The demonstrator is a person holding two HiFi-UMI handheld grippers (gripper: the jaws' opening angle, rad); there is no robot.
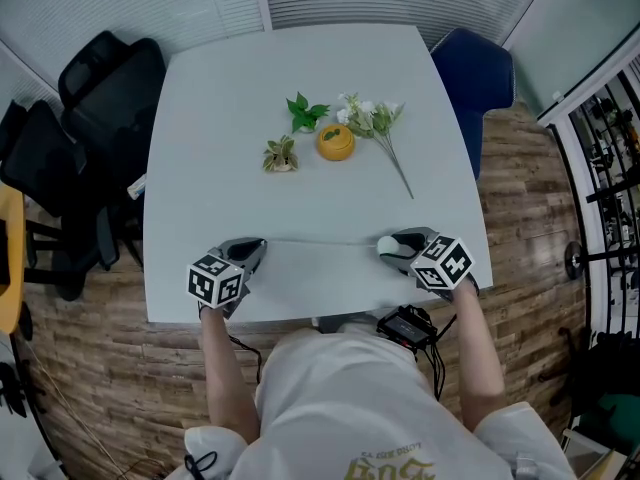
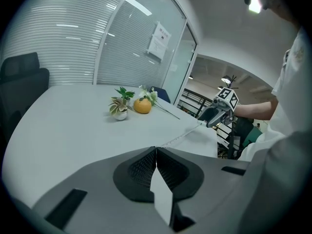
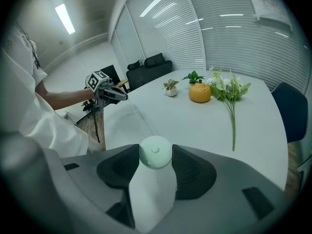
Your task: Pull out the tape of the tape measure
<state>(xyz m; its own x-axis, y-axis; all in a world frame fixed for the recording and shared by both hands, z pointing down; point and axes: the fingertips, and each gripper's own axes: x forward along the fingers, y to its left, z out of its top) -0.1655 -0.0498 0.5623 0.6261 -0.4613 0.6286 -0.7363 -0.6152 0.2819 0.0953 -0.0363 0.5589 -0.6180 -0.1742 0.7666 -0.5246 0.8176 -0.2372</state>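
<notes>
A thin white tape stretches taut just above the white table near its front edge, between my two grippers. My left gripper is shut on the tape's end; in the left gripper view the jaws meet on it and the tape runs off toward the right gripper. The right gripper is shut on the round pale-green tape measure case, which sits between its black pads. In the right gripper view the left gripper shows at the far end of the tape.
An orange ornament, two small potted plants and a flower sprig lie at the table's middle. Black chairs stand to the left, a blue chair at the far right. The person's torso is at the front edge.
</notes>
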